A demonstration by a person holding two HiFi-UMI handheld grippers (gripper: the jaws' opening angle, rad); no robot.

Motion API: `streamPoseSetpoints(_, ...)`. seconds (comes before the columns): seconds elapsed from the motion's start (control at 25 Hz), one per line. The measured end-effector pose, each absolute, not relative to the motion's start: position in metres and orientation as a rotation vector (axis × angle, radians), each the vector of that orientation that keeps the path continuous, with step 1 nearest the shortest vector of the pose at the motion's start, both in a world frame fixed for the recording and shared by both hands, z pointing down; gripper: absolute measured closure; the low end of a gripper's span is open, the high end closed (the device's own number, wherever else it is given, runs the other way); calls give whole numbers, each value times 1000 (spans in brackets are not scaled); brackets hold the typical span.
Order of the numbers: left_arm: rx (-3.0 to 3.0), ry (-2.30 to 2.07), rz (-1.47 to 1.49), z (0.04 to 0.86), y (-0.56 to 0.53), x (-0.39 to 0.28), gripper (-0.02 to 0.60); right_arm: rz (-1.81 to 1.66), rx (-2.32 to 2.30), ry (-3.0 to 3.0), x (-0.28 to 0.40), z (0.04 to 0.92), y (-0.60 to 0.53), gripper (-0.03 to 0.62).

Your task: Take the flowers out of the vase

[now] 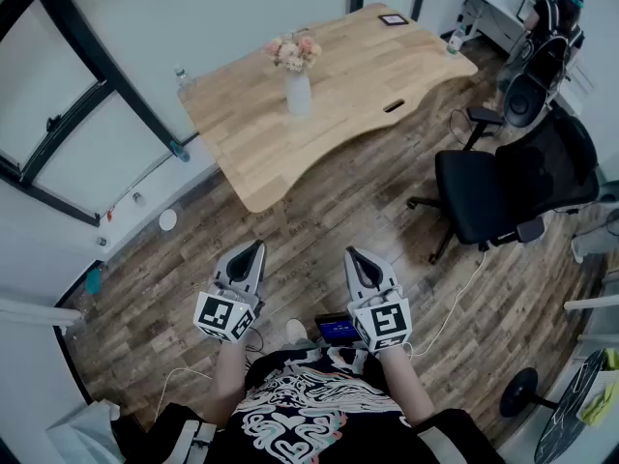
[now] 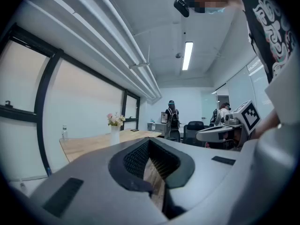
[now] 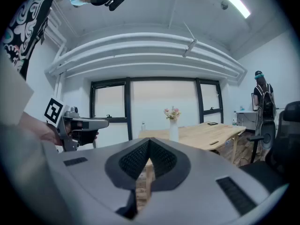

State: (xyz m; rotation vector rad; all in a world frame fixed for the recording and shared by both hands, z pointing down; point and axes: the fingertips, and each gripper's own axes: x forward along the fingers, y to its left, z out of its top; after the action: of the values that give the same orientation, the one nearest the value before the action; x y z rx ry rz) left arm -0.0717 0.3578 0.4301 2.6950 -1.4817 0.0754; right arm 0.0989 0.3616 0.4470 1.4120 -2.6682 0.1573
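Person [image 1: 309,409] stands on wood-plank floor [image 1: 319,222], well short of wooden table [image 1: 358,85]. Left gripper [image 1: 253,251] and right gripper [image 1: 354,257] held side by side at near end of scene, pointing toward table. Both jaw pairs closed together, nothing between them. White vase [image 1: 299,95] upright on table's left half, pink and cream flowers [image 1: 293,52] standing in it, well apart from both grippers. Water bottle [image 1: 180,78] at table's far-left corner. Black office chair [image 1: 484,196] right of table.
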Motion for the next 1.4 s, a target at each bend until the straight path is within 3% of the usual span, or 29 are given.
streamPoseSetpoints(0.76, 2631, -1612, 124, 439, 353, -55, 580, 36, 1352, -2714, 124, 431, 350, 591)
streamPoseSetpoints(1.12, 2560, -1643, -93, 430, 339, -69, 580, 163, 1295, -2882, 133, 410, 329, 591)
streamPoseSetpoints(1.4, 2605, -1642, 77, 442, 294, -64, 580, 164, 1282, -2840, 136, 423, 286, 591)
